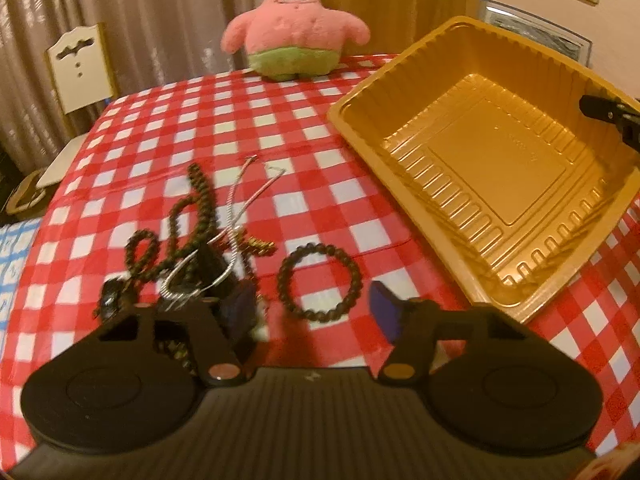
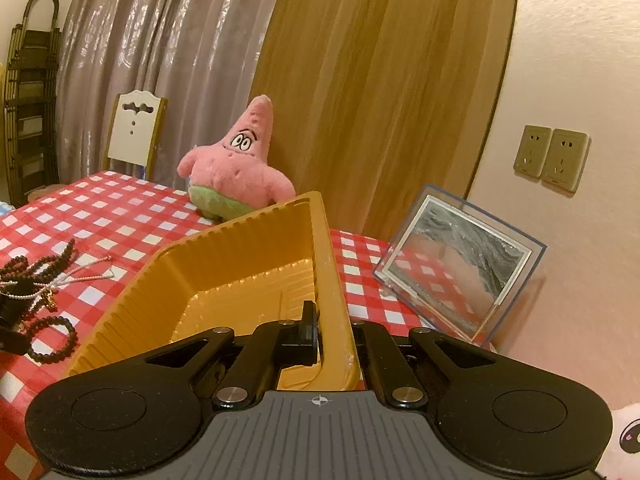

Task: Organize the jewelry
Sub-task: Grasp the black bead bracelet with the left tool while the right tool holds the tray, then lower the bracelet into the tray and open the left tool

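Note:
A dark bead bracelet (image 1: 320,276) lies as a ring on the checked cloth, just ahead of my left gripper (image 1: 314,312). Its blue pads (image 1: 384,312) stand apart on either side and do not touch the beads. Left of the bracelet is a tangle of a long dark bead necklace (image 1: 192,216), a silver chain (image 1: 240,200) and a small gold piece (image 1: 262,246). The left finger overlaps part of this tangle. My right gripper (image 2: 332,332) is shut on the rim of the golden plastic tray (image 2: 240,248), which is empty and tilted (image 1: 480,160).
A pink starfish plush (image 1: 294,24) sits at the table's far edge, with a white chair (image 1: 80,68) behind the left corner. A glass picture frame (image 2: 460,268) leans on the wall to the right of the tray. The table's left edge runs close to the jewelry.

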A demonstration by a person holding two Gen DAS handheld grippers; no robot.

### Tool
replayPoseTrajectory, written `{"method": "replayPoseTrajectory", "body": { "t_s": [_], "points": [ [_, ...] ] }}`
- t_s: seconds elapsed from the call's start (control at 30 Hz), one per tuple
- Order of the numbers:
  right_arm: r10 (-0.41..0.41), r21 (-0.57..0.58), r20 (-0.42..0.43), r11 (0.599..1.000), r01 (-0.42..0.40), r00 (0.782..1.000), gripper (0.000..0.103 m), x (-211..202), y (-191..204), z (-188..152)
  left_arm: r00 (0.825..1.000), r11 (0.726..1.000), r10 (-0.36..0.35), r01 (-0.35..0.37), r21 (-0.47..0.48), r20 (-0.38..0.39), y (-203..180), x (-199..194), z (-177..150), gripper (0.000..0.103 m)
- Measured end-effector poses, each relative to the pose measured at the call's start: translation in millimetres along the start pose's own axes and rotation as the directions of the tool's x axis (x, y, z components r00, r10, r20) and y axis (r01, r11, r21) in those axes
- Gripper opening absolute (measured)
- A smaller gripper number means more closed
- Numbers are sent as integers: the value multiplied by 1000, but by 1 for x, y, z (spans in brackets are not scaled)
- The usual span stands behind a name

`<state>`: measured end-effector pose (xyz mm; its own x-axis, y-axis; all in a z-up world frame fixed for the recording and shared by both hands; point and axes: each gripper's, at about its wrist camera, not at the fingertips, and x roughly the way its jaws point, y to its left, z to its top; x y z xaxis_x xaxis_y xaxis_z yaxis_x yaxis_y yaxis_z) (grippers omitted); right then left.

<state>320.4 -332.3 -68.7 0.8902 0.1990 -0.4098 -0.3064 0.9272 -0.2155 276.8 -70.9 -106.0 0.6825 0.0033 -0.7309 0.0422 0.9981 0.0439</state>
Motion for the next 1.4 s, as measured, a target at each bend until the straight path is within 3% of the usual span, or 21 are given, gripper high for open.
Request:
{"method": "replayPoseTrajectory", "body": {
  "t_s": [0.23,0.5,0.7,1.03,1.27,1.4],
  "points": [
    [-7,-13,-10,1000,7,1000,3,-3,-1,1,999,997,-53,53,62,0,-12,22,5,28],
    [2,-6,-13,1000,-2,1000,3,-5,1,-1,996,996,-84,85,32,-41,-12,43,0,7],
    [13,-1,-12,1000,-13,1000,3,-3,1,-2,996,996,-87,87,13,-23,-12,35,1,6],
    [22,3,-9,1000,-22,1000,3,-2,-1,-4,992,996,-86,88,-25,93,-9,-9,23,6],
    [29,18,-16,999,-29,999,3,-1,-3,-7,963,985,-170,175,-8,210,-25,-46,48,6],
    [33,24,-19,999,-32,999,3,-1,-4,-8,944,965,-255,261,-5,210,-40,-44,57,6]
  ]
}}
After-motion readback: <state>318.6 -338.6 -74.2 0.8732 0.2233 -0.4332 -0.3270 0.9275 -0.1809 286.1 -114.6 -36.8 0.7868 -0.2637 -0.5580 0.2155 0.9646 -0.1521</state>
